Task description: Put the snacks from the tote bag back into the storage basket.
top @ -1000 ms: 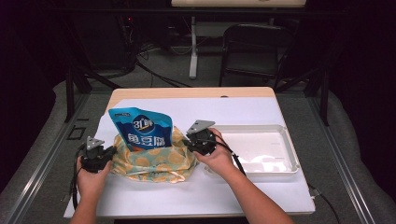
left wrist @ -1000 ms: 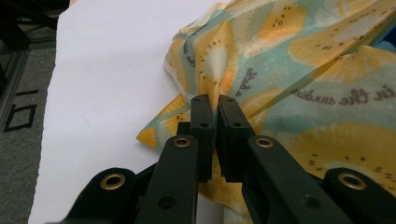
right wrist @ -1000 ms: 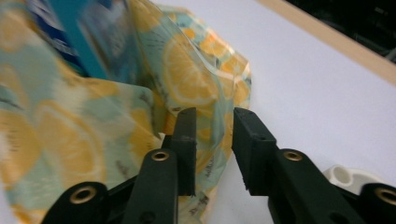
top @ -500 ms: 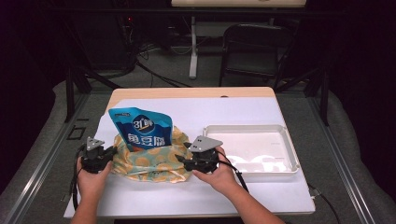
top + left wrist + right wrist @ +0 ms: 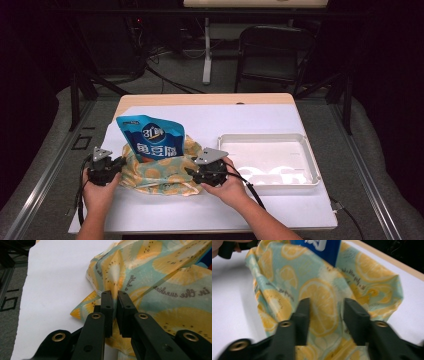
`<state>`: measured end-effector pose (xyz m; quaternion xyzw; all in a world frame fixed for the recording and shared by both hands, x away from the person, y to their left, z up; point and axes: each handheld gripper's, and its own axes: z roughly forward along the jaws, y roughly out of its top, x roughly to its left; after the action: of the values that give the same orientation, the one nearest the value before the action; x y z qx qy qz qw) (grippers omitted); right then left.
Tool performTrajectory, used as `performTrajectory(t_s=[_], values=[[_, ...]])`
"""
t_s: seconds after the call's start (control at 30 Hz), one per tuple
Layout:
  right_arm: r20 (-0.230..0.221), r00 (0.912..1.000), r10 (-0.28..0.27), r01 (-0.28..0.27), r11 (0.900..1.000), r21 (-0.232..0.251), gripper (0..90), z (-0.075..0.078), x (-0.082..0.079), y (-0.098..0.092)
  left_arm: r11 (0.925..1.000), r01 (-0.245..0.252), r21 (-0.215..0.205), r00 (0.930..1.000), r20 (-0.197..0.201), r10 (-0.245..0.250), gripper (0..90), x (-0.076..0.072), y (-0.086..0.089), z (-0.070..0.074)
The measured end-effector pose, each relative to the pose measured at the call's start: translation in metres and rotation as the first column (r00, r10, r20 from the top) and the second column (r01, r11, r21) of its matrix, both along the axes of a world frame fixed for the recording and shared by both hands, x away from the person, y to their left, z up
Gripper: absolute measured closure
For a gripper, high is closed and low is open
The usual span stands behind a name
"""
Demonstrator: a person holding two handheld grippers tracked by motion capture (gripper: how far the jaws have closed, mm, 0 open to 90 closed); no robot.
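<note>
A soft bag [image 5: 160, 172] with yellow lemon slices printed on it sits near the front of the white desk [image 5: 280, 210]. A blue snack pouch [image 5: 151, 140] stands up inside the bag, and its top sticks out above the cloth.

The left claw [image 5: 120, 163] is at the left end of the bag. In the left gripper view, the left claw [image 5: 117, 296] is pinched nearly shut on a fold of the bag's cloth [image 5: 160, 277]. The two black jaws press the thin cloth from both sides, so the left claw has hold of the bag. White desk shows to the left of the cloth.

The right claw [image 5: 189, 171] is at the right end of the bag, just in front of the pouch. In the right gripper view, the right claw [image 5: 327, 303] has its jaws spread apart, with the lemon cloth [image 5: 322, 302] between them. The jaws have just been closing in on it. The picture is blurry, so I cannot tell if the pads press the cloth yet. The blue pouch [image 5: 322, 247] shows at the top, behind the cloth.

A white tray [image 5: 310, 162] lies on the desk to the right of the bag, close to the right hand [image 5: 231, 189]. The left hand [image 5: 97, 192] holds its gripper near the front edge of the desk.
</note>
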<state>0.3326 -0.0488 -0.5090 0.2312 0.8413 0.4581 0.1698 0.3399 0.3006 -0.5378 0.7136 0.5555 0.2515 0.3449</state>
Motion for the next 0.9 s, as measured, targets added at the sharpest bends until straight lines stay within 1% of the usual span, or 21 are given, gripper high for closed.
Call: performTrajectory(t_s=[0.17, 0.27, 0.33, 0.37, 0.53, 0.57, 0.6, 0.63, 0.8, 0.9], values=[[-0.017, 0.9997, 0.017, -0.017, 0.999, -0.033, 77.5, -0.002, -0.001, 0.001, 1.0000, -0.002, 0.002, 1.0000, -0.002, 0.002, 84.5, 0.000, 0.000, -0.001], [-0.025, 0.9995, 0.021, -0.022, 0.999, -0.040, 85.5, -0.003, -0.002, 0.001, 1.0000, -0.004, 0.000, 1.0000, -0.002, 0.004, 84.5, 0.000, 0.000, -0.001], [-0.035, 0.9990, 0.026, -0.028, 0.999, -0.042, 89.1, -0.004, -0.002, 0.001, 1.0000, -0.005, 0.000, 1.0000, -0.003, 0.005, 84.5, 0.000, 0.001, -0.001], [-0.041, 0.9988, 0.029, -0.030, 0.999, -0.041, 90.0, -0.005, -0.003, 0.001, 1.0000, -0.002, 0.002, 1.0000, -0.004, 0.002, 84.5, 0.000, 0.001, -0.001], [-0.061, 0.9973, 0.042, -0.046, 0.996, -0.073, 90.0, -0.010, -0.006, 0.001, 0.9999, -0.006, 0.009, 1.0000, -0.008, 0.006, 84.5, 0.001, 0.001, -0.003], [-0.068, 0.9967, 0.046, -0.052, 0.995, -0.087, 90.0, -0.012, -0.007, 0.000, 0.9999, -0.005, 0.013, 0.9999, -0.014, 0.005, 84.5, 0.001, 0.002, -0.003], [-0.074, 0.9961, 0.047, -0.054, 0.994, -0.094, 90.0, -0.013, -0.008, 0.001, 0.9999, -0.009, 0.011, 0.9999, -0.009, 0.009, 84.5, 0.001, 0.002, -0.003], [-0.078, 0.9955, 0.052, -0.061, 0.992, -0.113, 90.0, -0.014, -0.008, 0.000, 0.9999, -0.013, 0.010, 0.9999, -0.008, 0.013, 84.5, 0.002, 0.002, -0.004], [-0.114, 0.9924, 0.047, -0.062, 0.989, -0.132, 90.0, -0.021, -0.010, 0.000, 0.9997, -0.015, 0.019, 0.9998, -0.012, 0.016, 84.5, 0.003, 0.002, -0.005], [-0.130, 0.9904, 0.048, -0.067, 0.986, -0.152, 90.0, -0.024, -0.010, 0.000, 0.9994, -0.013, 0.031, 0.9996, -0.024, 0.013, 84.5, 0.004, 0.003, -0.005]])
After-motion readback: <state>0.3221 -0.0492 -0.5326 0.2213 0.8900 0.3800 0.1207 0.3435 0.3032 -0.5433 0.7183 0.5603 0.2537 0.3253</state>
